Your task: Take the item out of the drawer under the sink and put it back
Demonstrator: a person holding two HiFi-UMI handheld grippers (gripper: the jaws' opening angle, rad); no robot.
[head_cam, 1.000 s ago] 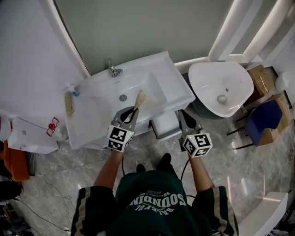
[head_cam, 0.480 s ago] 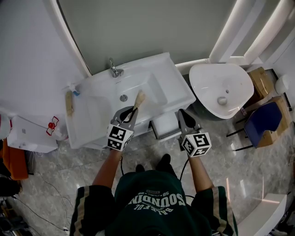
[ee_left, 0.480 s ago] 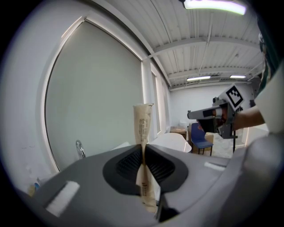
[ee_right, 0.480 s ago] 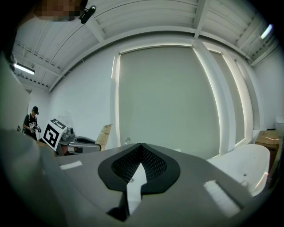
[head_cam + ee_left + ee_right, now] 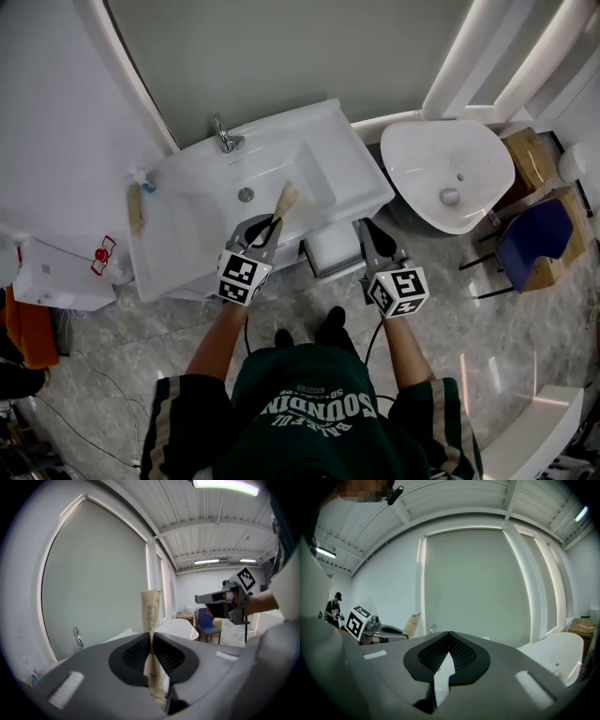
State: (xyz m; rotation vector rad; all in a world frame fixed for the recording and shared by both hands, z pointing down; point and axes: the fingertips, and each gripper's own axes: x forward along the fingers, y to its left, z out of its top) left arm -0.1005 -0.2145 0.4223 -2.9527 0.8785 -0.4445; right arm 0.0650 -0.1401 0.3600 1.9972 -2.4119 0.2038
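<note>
Marble floor surrounds a white sink in the head view; a kraft paper packet is held over its front edge by the left gripper, near the open drawer. In the left gripper view the jaws are clamped on the packet. In the right gripper view the right gripper is seen closed, empty.

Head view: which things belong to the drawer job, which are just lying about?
Job: flat tan paper packet, gripped in the shut left claw; white drawer pulled out under the white sink; right claw, shut and empty.
Lying about: tan wooden tool on the sink's left edge; chrome tap; white oval tub; blue chair; cardboard boxes.
</note>
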